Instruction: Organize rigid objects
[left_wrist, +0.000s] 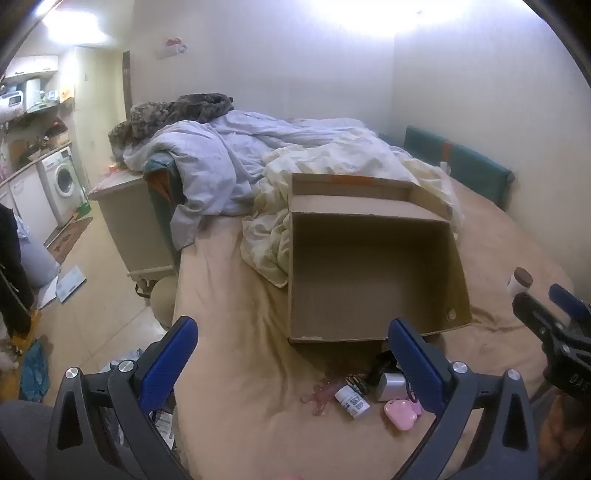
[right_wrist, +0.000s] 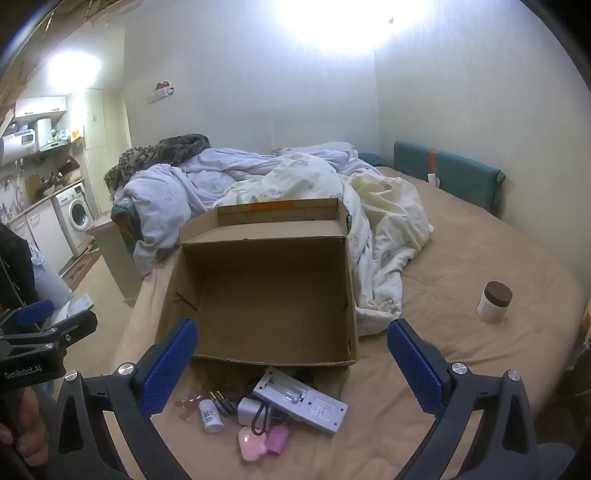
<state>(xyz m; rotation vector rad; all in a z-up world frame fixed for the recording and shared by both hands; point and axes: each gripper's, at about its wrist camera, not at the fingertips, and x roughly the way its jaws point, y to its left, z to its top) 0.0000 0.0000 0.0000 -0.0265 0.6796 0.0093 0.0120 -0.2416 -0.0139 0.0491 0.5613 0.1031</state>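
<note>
An open cardboard box sits empty on the tan bed sheet. In front of it lies a small pile: a grey remote with its battery bay exposed, a small white bottle, loose batteries, a white charger block, a pink heart-shaped case and a translucent pink clip. My left gripper and my right gripper hover above this pile, both open with nothing between the fingers. A brown-lidded jar stands alone on the right.
Crumpled white and cream duvets fill the far side of the bed behind the box. A teal cushion leans on the right wall. The bed's left edge drops to the floor, with a bedside cabinet and a washing machine beyond.
</note>
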